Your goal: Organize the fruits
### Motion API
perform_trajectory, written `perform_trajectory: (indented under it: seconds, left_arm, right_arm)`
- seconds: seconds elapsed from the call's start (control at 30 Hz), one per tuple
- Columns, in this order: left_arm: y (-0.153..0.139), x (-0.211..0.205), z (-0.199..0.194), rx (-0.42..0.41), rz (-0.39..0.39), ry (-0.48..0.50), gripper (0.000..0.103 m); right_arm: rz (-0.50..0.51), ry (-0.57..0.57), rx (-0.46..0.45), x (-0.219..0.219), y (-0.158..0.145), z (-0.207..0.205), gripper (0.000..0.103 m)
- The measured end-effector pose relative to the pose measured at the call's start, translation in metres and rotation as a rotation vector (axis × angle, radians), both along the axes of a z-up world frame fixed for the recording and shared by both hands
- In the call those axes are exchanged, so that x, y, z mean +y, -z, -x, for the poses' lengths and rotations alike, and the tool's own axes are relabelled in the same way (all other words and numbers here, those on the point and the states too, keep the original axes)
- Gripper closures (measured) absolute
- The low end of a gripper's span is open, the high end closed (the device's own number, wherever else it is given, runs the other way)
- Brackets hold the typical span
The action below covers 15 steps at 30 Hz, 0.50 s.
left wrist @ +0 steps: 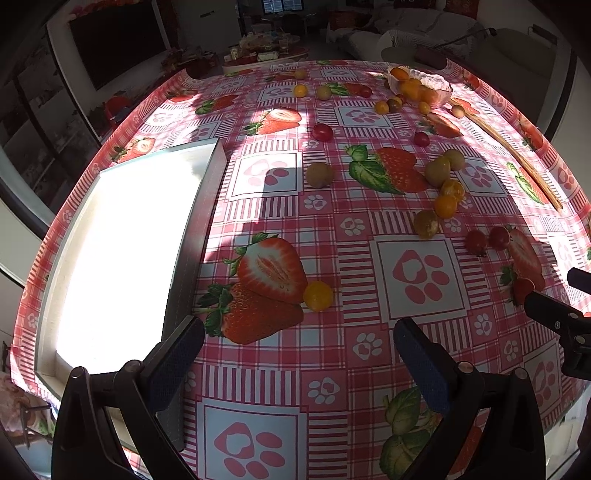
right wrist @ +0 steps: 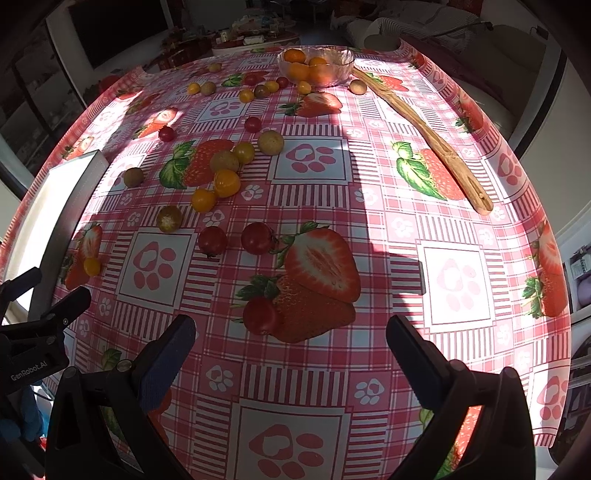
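Red cherry tomato (right wrist: 259, 316) just ahead of right tool (right wrist: 291, 343), jaws wide apart, empty.

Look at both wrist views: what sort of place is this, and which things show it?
Most likely a home living or dining room: a table under a strawberry-print tablecloth, a glass bowl of orange fruit, a dark television on the wall, and a pale sofa behind.

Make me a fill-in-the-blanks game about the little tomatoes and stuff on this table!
1. The glass bowl holds fruits coloured ____.
2. The cherry tomato nearest the right gripper is coloured ____.
3. Both the left gripper and the right gripper have their jaws ____.
4. The long wooden spoon lies on the ____ patterned tablecloth.

Missing words: orange; red; open; strawberry
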State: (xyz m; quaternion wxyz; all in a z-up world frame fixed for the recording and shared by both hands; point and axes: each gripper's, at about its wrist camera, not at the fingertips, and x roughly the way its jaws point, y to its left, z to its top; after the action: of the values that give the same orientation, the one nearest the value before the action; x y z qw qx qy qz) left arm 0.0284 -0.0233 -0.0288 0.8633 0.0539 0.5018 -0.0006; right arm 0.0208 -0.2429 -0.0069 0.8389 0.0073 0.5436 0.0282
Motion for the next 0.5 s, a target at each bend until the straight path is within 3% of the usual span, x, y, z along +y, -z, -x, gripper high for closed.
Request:
perform_trajectory:
  seconds: [0.5]
  left_arm:
    - [0.003, 0.0044, -0.0053, -0.009, 0.004, 0.005, 0.0]
  right_arm:
    - [0.001, 0.007, -0.005, -0.0084, 0.003, -0.0033, 0.0]
